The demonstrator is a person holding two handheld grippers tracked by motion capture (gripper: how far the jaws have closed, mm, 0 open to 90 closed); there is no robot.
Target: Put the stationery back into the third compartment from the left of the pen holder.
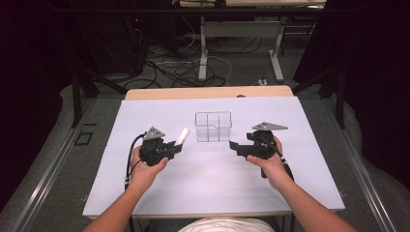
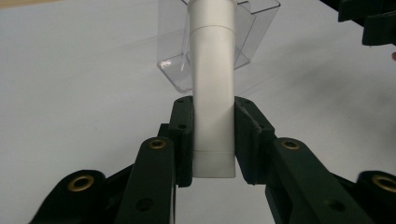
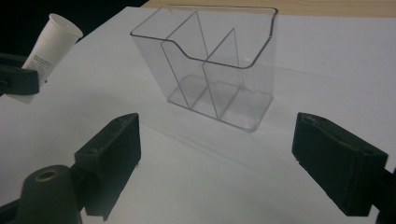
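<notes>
1. The left gripper (image 2: 212,140) clamps a white tube (image 2: 212,93) near its flat crimped end; its cap end is cut off at twelve o'clock in the left gripper view.
2. The right gripper (image 3: 217,158) hangs with jaws spread wide, holding nothing.
3. A clear divided organizer (image 1: 213,126) stands on the white table (image 1: 212,183) between both grippers, toward twelve o'clock.
4. The tube's printed label (image 3: 39,65) is too small to read.

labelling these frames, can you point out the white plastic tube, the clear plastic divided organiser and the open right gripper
white plastic tube (image 2: 212,93): left gripper view, mid body between the jaws.
clear plastic divided organiser (image 3: 233,88): right gripper view, front wall.
right gripper (image 3: 217,163): right gripper view, midway between its spread jaws.
</notes>
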